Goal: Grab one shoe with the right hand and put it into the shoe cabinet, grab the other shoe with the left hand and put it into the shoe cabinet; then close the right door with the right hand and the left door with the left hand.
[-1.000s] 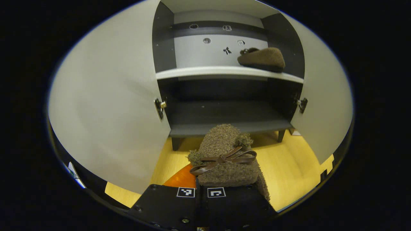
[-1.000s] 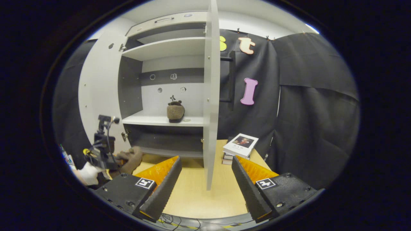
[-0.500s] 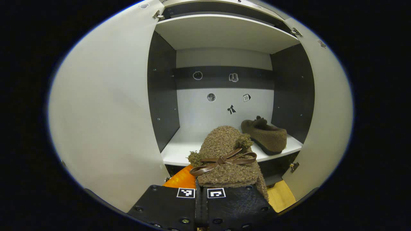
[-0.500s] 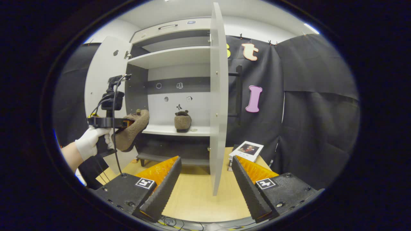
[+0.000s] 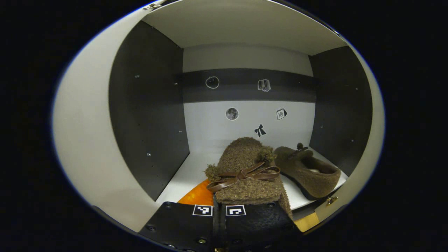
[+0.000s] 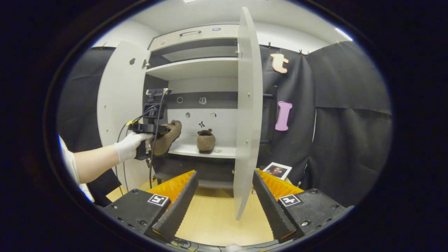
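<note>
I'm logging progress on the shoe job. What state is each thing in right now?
Left gripper: shut on held shoe, above the shelf.
Right gripper: open, empty.
Other shoe: resting on shelf.
Left door: open.
Right door: open.

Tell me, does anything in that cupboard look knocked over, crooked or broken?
Nothing stands out. One brown shoe sits flat on the white shelf, sole down. The other shoe is held in the left gripper, not yet set down. Both doors hang open, undamaged.
</note>
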`<state>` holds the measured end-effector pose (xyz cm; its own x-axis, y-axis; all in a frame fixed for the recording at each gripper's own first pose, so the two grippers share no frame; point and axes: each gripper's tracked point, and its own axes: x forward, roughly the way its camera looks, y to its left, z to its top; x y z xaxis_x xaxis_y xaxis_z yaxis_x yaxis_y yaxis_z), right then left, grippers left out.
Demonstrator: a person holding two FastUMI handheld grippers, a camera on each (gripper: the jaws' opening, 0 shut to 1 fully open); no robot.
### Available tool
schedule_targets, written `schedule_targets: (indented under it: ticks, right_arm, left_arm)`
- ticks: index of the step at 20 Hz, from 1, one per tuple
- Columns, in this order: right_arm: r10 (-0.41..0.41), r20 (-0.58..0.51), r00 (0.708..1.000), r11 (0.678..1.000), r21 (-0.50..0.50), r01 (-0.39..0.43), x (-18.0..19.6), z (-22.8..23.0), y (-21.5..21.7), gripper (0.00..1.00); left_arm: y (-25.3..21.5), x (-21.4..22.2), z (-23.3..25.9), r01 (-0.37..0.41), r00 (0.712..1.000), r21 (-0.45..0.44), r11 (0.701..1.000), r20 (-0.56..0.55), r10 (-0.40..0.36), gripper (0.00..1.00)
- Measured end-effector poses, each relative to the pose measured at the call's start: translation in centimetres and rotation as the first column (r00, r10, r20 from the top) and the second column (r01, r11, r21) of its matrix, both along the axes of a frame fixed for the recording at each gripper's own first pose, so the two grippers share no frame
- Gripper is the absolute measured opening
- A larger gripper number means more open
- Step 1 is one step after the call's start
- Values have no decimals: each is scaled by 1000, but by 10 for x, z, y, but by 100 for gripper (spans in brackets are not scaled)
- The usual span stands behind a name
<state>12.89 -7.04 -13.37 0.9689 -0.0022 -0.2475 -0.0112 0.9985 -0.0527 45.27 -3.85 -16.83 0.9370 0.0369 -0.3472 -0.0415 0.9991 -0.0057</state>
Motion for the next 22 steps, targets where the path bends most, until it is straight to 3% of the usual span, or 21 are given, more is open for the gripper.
schedule_targets:
  ticks: [2,5,11,13,14,16,20,22]
  right_arm:
    - [-10,-8,1000,1000,-22,9,1,-3,-4,100]
    - [-24,-33,999,1000,-15,24,-2,-9,-11,100]
    - [-40,-63,997,999,-19,39,-3,-18,-20,100]
    - [-34,-75,997,999,-8,33,-4,-21,-18,100]
    - [-32,-78,996,999,-4,32,-4,-23,-18,100]
    - [-34,-78,996,999,-6,34,-5,-22,-18,100]
    - [-26,-62,998,1000,5,26,-7,-17,-13,100]
    - [-18,-54,998,1000,12,19,-10,-14,-8,100]
  left_arm:
    - [4,27,-9,-8,1000,45,999,-21,9,0]
    - [3,49,-37,-16,994,24,1000,-106,18,0]
    - [3,57,-60,-9,973,48,999,-231,20,1]
    - [6,53,-65,-33,959,17,999,-280,36,5]
    - [9,49,-65,-46,954,6,999,-298,46,14]
    - [7,48,-63,-23,953,-28,999,-303,13,22]
    - [14,30,-38,1,966,-35,999,-256,-10,96]
    - [14,19,-25,4,973,-44,999,-232,-14,94]
